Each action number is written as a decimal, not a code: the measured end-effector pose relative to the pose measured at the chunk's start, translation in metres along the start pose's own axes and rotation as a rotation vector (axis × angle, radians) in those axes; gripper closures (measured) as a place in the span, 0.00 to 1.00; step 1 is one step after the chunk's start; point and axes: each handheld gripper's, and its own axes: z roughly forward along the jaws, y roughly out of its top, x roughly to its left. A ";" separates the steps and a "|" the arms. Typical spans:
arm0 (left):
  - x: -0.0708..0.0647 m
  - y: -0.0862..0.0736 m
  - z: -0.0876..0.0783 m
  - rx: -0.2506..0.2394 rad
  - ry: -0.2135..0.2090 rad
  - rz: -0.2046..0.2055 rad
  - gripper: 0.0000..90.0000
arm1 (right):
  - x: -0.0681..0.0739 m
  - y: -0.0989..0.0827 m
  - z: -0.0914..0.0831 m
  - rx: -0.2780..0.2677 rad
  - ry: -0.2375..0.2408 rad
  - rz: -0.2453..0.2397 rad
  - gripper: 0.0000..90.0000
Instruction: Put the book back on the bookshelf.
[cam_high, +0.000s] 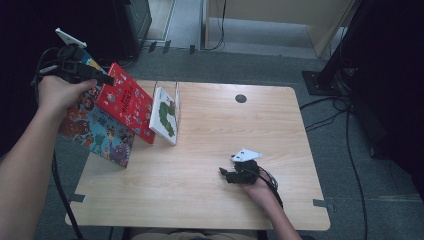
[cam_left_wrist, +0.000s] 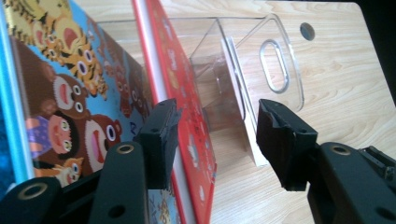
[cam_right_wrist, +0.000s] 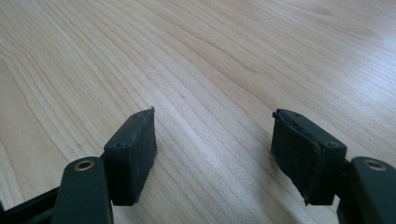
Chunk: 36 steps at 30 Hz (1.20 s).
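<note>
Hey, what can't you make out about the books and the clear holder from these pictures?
- Red book: title print too small in the high view; left gripper view cuts its cover off.
- Clear holder: base hidden behind the red book, left gripper view.
- Animal book: upper corner covered by the left hand, high view.

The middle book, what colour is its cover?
Red, with small pictures; clearest in the high view.

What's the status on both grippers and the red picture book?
Left gripper open beside red picture book, which leans in clear acrylic rack. Right gripper open, empty, over wooden table. Nothing blocking.
</note>
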 end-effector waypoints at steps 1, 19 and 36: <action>-0.001 -0.001 -0.001 0.004 -0.003 0.002 0.53 | 0.000 0.000 0.000 0.000 0.001 -0.001 0.34; -0.021 -0.032 -0.014 0.017 -0.048 0.028 0.50 | 0.000 0.000 -0.001 0.001 0.004 -0.002 0.34; -0.030 -0.054 -0.037 0.015 -0.065 0.044 0.49 | 0.000 0.000 -0.001 0.001 0.003 -0.003 0.34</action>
